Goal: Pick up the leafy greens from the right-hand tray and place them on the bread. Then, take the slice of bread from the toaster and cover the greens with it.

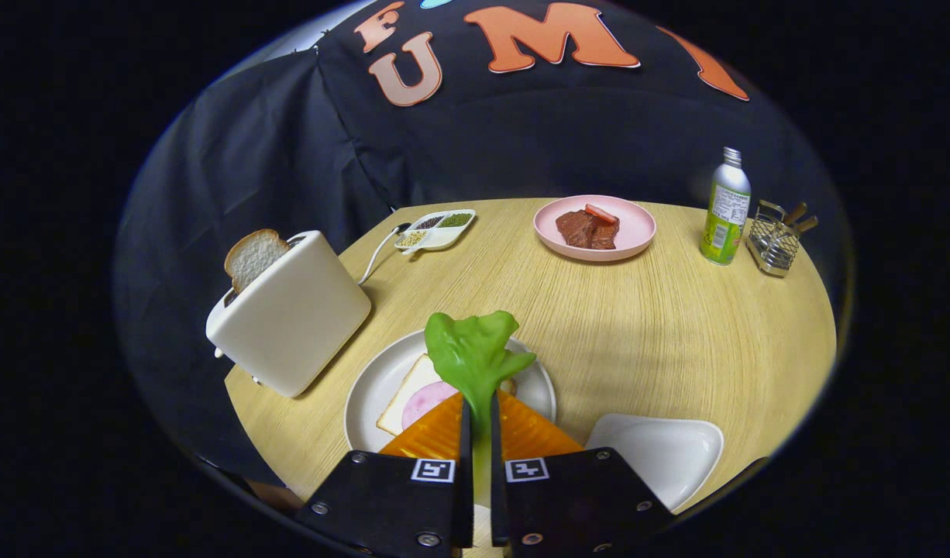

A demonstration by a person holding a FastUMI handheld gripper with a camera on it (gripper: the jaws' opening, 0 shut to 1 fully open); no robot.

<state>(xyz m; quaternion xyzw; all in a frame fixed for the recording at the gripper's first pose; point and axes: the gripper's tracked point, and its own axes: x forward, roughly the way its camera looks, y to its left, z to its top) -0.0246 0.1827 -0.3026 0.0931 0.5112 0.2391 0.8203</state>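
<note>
Green rubbery lettuce leaf [472, 358] is pinched by its stalk between the gripper [480, 434] fingers, leaf end dangling over the round white plate [370, 384] near the table's front edge, so it looks lined up to drop onto the bread slice with pink ham [413, 399]. Cream toaster [289, 310] with the second bread slice [254, 257] sits at the left edge, nothing blocking; empty white tray [661, 453] is just right.
</note>
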